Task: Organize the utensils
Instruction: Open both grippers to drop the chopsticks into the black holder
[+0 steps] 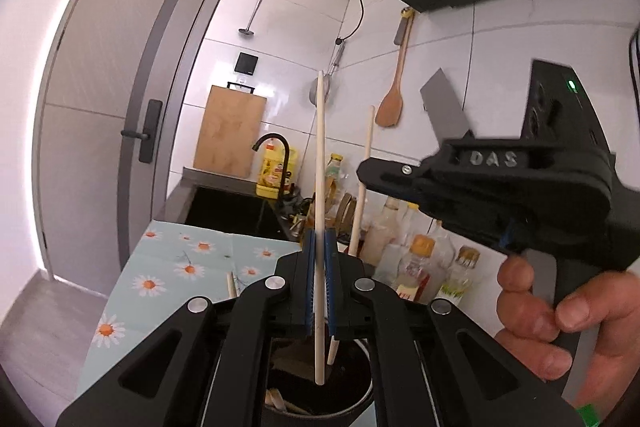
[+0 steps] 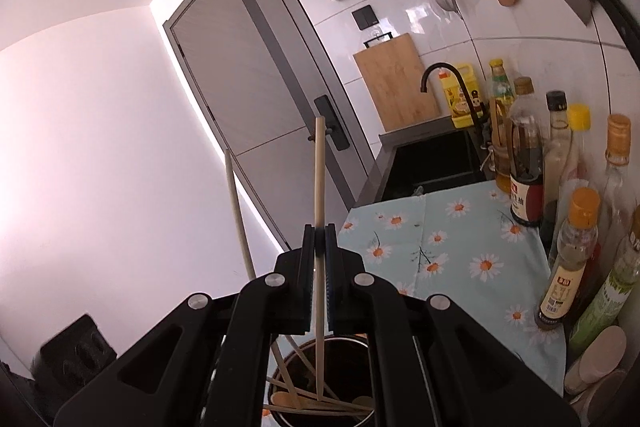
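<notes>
My left gripper [image 1: 319,239] is shut on a pale wooden chopstick [image 1: 319,155] that stands upright, its lower end inside a dark round utensil holder [image 1: 352,399] right below the jaws. A second chopstick [image 1: 365,183] stands just to its right. My right gripper [image 2: 319,233] is shut on another upright chopstick [image 2: 319,171], its lower tip in the utensil holder [image 2: 360,351], which holds several wooden utensils. A further chopstick [image 2: 239,211] leans to the left of it. The right gripper's body [image 1: 500,187] shows at the right of the left wrist view.
A daisy-print cloth [image 2: 460,251] covers the counter. Several sauce and oil bottles [image 2: 568,259] line the wall at right. A black sink [image 2: 432,163] with a tap lies beyond, a cutting board [image 2: 396,83] behind it. A spatula, strainer and cleaver hang on the tiled wall.
</notes>
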### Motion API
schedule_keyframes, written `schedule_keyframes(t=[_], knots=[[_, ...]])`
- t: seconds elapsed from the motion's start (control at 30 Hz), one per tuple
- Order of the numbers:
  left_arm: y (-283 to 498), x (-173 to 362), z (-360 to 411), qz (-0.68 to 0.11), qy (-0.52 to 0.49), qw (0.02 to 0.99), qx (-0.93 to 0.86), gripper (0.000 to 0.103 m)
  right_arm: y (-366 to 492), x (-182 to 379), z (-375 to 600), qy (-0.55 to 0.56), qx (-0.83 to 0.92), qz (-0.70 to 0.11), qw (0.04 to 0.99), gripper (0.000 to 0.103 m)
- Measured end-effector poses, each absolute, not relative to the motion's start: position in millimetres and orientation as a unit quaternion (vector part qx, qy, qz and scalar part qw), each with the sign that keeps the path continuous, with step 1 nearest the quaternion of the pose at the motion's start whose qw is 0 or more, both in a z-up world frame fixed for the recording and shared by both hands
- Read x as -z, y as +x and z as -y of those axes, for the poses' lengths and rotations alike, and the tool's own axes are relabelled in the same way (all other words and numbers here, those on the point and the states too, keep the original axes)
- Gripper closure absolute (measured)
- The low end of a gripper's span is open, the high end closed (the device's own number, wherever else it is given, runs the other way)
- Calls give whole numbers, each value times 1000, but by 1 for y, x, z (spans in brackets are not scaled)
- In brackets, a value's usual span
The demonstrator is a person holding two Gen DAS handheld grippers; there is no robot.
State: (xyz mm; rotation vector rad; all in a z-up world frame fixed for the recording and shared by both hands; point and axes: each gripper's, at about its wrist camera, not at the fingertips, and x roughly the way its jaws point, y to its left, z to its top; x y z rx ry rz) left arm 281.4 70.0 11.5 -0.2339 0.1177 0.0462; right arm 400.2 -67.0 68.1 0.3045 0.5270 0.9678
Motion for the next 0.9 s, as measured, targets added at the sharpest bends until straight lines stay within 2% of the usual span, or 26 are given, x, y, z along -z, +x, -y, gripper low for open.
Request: schedule_keyframes(t=[0.3, 0.73, 0.8, 0.87, 0.9], knots=[[286, 5, -55, -61, -72, 995, -44, 99, 402, -50, 69, 145, -447, -269, 841, 97], [285, 7, -51, -64, -58, 995, -47, 98, 400, -46, 74, 148, -447, -281, 836, 97], [285, 7, -51, -66, -57, 995, -49, 98, 399, -46, 74, 148, -448, -284, 835, 93], [285, 7, -51, -67, -58, 995, -50, 90, 400, -45, 74, 151, -449, -287, 833, 89], [285, 7, -52, -67, -61, 995, -51, 82, 400, -45, 75, 154, -449, -289, 832, 88]])
